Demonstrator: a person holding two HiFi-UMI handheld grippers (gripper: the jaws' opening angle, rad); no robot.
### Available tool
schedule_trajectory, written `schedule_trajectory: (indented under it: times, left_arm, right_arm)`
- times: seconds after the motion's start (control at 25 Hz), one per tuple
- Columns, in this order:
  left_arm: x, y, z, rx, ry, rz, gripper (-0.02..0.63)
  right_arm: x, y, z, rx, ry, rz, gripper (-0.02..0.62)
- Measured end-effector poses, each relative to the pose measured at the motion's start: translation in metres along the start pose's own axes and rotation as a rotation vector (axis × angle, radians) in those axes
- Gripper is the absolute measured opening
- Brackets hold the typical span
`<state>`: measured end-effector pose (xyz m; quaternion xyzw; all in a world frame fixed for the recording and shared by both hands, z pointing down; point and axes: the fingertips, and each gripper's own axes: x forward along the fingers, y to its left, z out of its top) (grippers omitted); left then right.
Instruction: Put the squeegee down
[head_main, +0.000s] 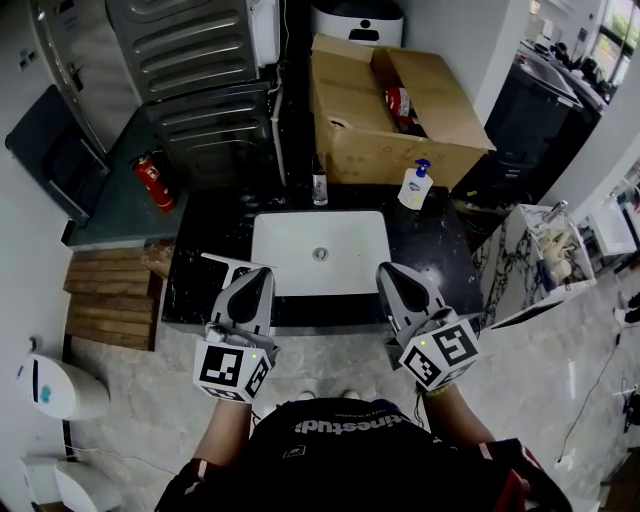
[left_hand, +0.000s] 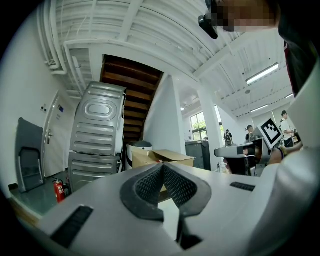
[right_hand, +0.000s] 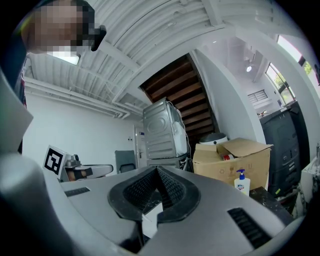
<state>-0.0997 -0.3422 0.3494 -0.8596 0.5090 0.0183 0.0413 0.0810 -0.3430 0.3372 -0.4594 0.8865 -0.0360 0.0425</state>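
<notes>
Head view: left gripper (head_main: 260, 273) and right gripper (head_main: 387, 270) both clenched, empty, at the sink (head_main: 285, 240) edge. No squeegee discernible; release judged complete, withdraw clear of the counter (head_main: 205, 240).

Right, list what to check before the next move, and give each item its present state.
1. Left gripper empty, jaws together: ok.
2. Right gripper empty, jaws together: ok.
3. Squeegee's place known: cannot tell; no view shows it plainly.
4. Sink basin free of things: ok.
5. Soap bottle upright behind the sink, apart from both grippers: ok.
</notes>
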Motion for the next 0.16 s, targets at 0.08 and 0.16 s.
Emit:
schedule_trajectory:
  times: [0.08,0.16]
  left_arm:
    - [0.0001,-0.0003,0.0016,0.002,-0.003,0.0,0.012]
    - [0.0003,-0.0005,0.0032,0.004,-0.006,0.001,0.012]
  right_arm:
    - [-0.0001,-0.0001,0.0005,-0.001,-0.001,0.0,0.038]
    - [-0.0002,-0.0004,0.0012,-0.001,-0.002,0.001,0.037]
